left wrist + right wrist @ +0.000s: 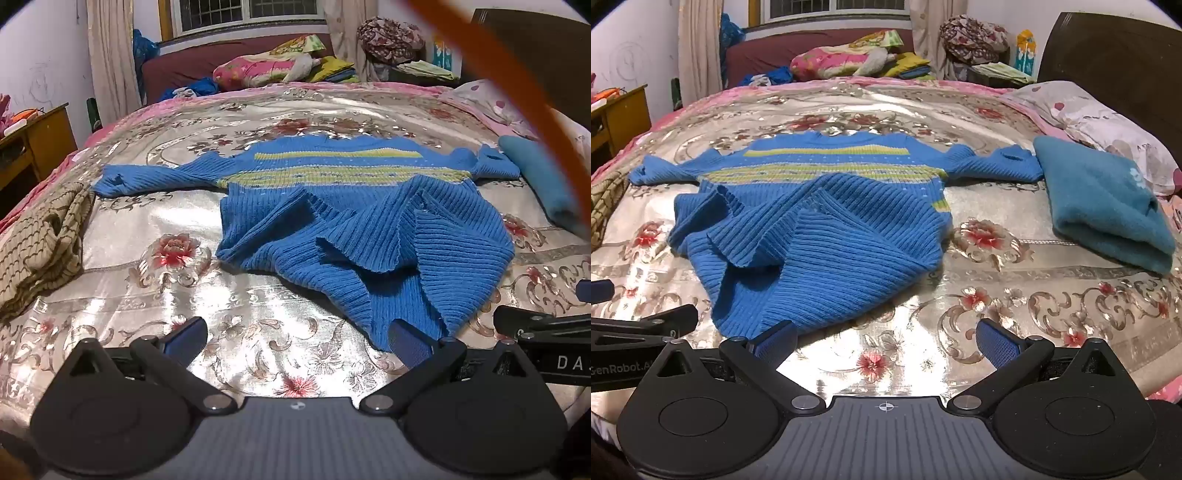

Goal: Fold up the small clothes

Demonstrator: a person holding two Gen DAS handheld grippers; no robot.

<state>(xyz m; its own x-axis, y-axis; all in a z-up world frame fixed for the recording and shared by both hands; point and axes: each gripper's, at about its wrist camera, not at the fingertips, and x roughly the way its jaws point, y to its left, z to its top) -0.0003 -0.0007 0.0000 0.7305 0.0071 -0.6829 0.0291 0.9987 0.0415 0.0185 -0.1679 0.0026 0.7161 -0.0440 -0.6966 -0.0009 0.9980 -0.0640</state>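
A small blue sweater (332, 206) with yellow stripes lies in the middle of the bed (258, 302). Its sleeves are spread out to both sides, and its bottom part is bunched up in folds. In the right wrist view, a folded teal cloth (1108, 210) lies near the sweater at 3 o'clock, just beside one sleeve end. In the left wrist view, a tan striped cloth (37, 240) lies at 9 o'clock, near the other sleeve. The left tool (297, 339) is wide open and holds nothing; one finger (410, 345) is right at the sweater's bottom edge. The right tool (884, 341) is wide open too, holding nothing, at the sweater's 5 o'clock.
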